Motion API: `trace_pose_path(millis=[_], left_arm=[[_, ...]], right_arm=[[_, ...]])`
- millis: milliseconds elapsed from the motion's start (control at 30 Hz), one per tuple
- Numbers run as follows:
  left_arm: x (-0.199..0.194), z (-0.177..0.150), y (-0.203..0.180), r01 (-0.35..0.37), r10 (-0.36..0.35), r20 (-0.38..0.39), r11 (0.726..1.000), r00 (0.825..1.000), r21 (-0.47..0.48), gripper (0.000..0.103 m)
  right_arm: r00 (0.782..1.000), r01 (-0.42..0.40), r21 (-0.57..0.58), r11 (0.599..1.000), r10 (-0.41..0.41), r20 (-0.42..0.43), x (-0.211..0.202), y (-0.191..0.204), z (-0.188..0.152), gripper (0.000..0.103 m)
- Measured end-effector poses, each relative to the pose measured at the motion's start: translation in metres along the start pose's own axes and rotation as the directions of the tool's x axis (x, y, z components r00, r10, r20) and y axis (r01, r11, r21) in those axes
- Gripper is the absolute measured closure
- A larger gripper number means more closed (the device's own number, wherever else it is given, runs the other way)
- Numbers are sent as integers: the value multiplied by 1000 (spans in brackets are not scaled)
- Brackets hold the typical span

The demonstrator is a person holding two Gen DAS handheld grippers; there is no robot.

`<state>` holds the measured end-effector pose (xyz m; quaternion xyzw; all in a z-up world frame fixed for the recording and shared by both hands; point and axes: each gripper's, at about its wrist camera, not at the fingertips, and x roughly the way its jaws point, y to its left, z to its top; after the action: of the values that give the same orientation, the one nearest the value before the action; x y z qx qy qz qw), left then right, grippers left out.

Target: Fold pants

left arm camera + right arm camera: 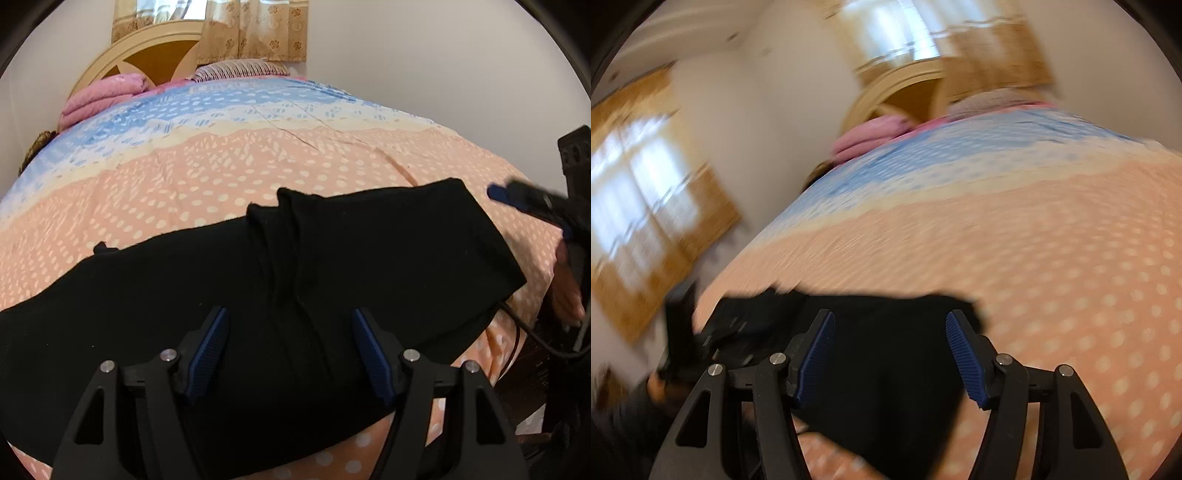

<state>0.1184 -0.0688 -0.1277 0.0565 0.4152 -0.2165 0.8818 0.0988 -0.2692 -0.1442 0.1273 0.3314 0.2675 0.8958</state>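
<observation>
The black pants point(295, 295) are laid across the near part of the bed, on the dotted peach bedspread point(184, 177), and a bunched ridge of cloth runs through their middle. The left gripper point(290, 350) is held wide above this ridge and nothing is gripped by it. The right gripper point(890, 354) is also spread wide and empty, above the right end of the pants point(886, 350); its view is blurred, so the exact edge below it cannot be told. For a good fold, the ridge should probably be smoothed first. Then an end should be taken at its two corners, with all layers caught together, and carried low over the cloth, so that the edges are matched.
</observation>
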Motion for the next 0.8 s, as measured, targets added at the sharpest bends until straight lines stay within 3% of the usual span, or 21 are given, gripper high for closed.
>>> trace_pose_path(millis=[67, 133, 200, 267, 367, 467, 533, 667, 800], left_arm=[[-1, -1, 1, -1, 1, 5, 1000, 1000, -1, 30], [-4, -3, 4, 6, -6, 9, 1000, 1000, -10, 31], [-12, -6, 11, 17, -17, 14, 1000, 1000, -20, 31], [-23, -10, 21, 10, -9, 30, 1000, 1000, -27, 29], [-46, -19, 55, -67, 69, 53, 997, 996, -48, 25], [-69, -31, 103, -159, 165, 65, 982, 984, -98, 25], [-85, -42, 143, -238, 250, 60, 959, 966, -156, 25], [-111, -70, 218, -380, 404, 27, 877, 914, -294, 25], [-112, -96, 268, -441, 462, -40, 811, 886, -385, 25]], right_arm=[[996, 1, -56, 998, -6, -94, 18, 14, -15, 38], [984, 63, -128, 990, -83, -156, 37, 22, -28, 38], [983, 92, -191, 977, -120, -137, 36, 32, -30, 38], [986, 72, -194, 978, -99, -132, 31, 38, -26, 38], [993, 18, -174, 984, -38, -115, 25, 45, -23, 38], [993, 21, -229, 973, -47, -111, 28, 62, -29, 38], [992, 11, -247, 969, -42, -122, 31, 69, -32, 38], [991, -15, -277, 961, -22, -132, 38, 86, -33, 38], [990, -22, -295, 955, -20, -139, 55, 110, -31, 38]])
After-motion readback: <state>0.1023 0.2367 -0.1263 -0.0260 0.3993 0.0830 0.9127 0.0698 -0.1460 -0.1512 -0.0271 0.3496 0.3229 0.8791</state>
